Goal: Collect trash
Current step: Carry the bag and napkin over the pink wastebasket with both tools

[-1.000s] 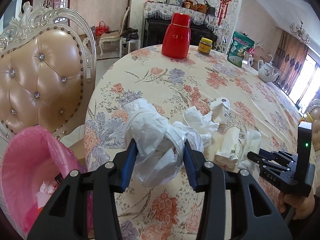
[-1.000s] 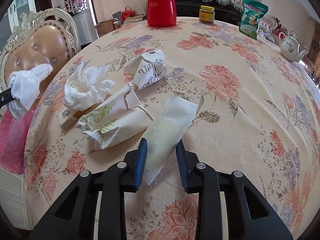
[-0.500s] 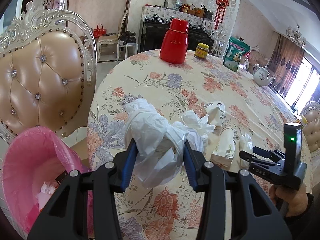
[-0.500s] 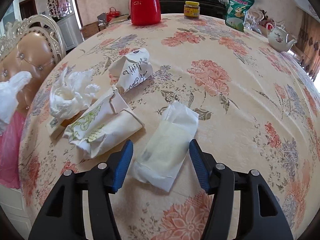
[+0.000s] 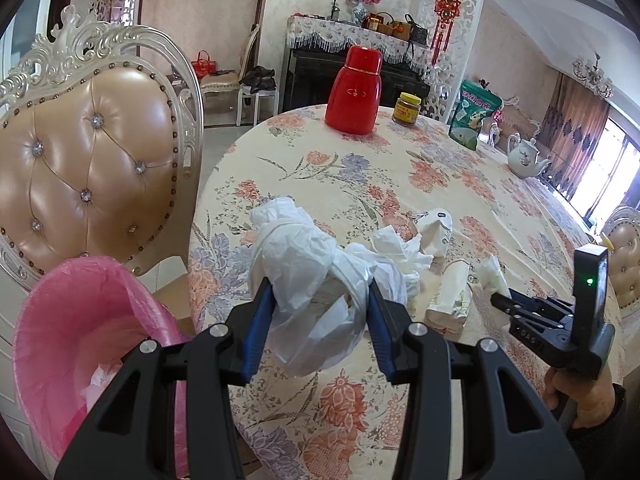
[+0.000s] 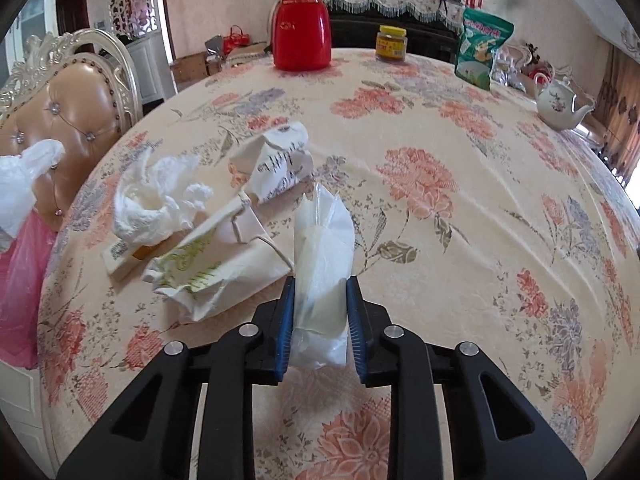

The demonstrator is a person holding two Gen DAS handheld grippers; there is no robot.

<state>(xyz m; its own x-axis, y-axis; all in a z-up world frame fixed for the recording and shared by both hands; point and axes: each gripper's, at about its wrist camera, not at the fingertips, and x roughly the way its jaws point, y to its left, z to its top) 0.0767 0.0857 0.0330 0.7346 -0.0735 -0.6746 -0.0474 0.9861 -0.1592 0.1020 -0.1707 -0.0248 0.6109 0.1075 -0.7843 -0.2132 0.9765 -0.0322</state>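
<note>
Floral cloth covers the round bench, where the right claw has just closed its blue pads on a pale plastic wrapper at the near edge. Just left lie a printed paper bag and crumpled tissue. Off the bench's edge, the left claw grips a white plastic bag beside the pink-lined bin.
</note>
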